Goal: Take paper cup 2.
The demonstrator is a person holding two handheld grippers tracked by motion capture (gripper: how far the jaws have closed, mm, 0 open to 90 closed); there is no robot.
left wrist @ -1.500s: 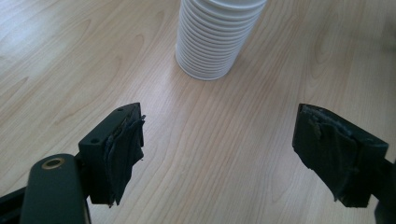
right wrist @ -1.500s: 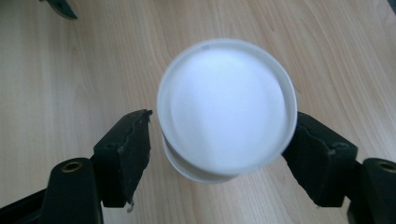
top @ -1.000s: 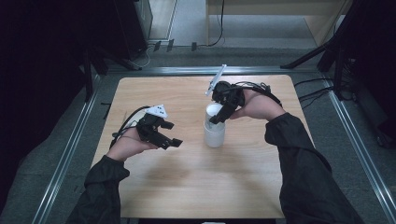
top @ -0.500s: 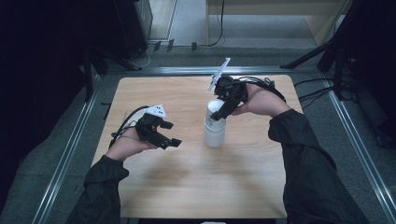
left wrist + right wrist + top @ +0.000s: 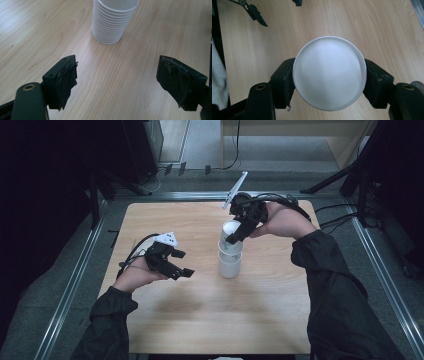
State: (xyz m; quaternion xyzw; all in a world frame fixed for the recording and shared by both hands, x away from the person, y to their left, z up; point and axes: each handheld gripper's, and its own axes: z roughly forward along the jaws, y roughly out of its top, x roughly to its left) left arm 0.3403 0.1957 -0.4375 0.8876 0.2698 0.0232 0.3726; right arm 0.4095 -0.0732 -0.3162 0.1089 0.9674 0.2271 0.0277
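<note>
A stack of white paper cups (image 5: 229, 265) stands upright near the middle of the wooden table (image 5: 175, 320). My right gripper (image 5: 235, 236) reaches down from the far side and is shut on the top cup (image 5: 229, 229), which sits raised part way out of the stack. Its jaws have just closed a little further on that cup. In the right gripper view the cup's round mouth (image 5: 329, 72) sits squeezed between both black pads of my right gripper (image 5: 329, 76). My left gripper (image 5: 184, 264) hovers open to the left of the stack, nothing between its pads (image 5: 66, 80). The ribbed stack (image 5: 110, 25) stands ahead of it.
The left gripper's black jaw tips (image 5: 257, 15) show far off in the right gripper view. Metal rails (image 5: 75, 285) run along the table's sides, with cables on the floor (image 5: 345, 210) beyond the far right corner. Bare wood lies in front of the stack.
My right gripper has risen with the top cup, which now stands higher out of the stack. The left hand and its gripper have kept still.
</note>
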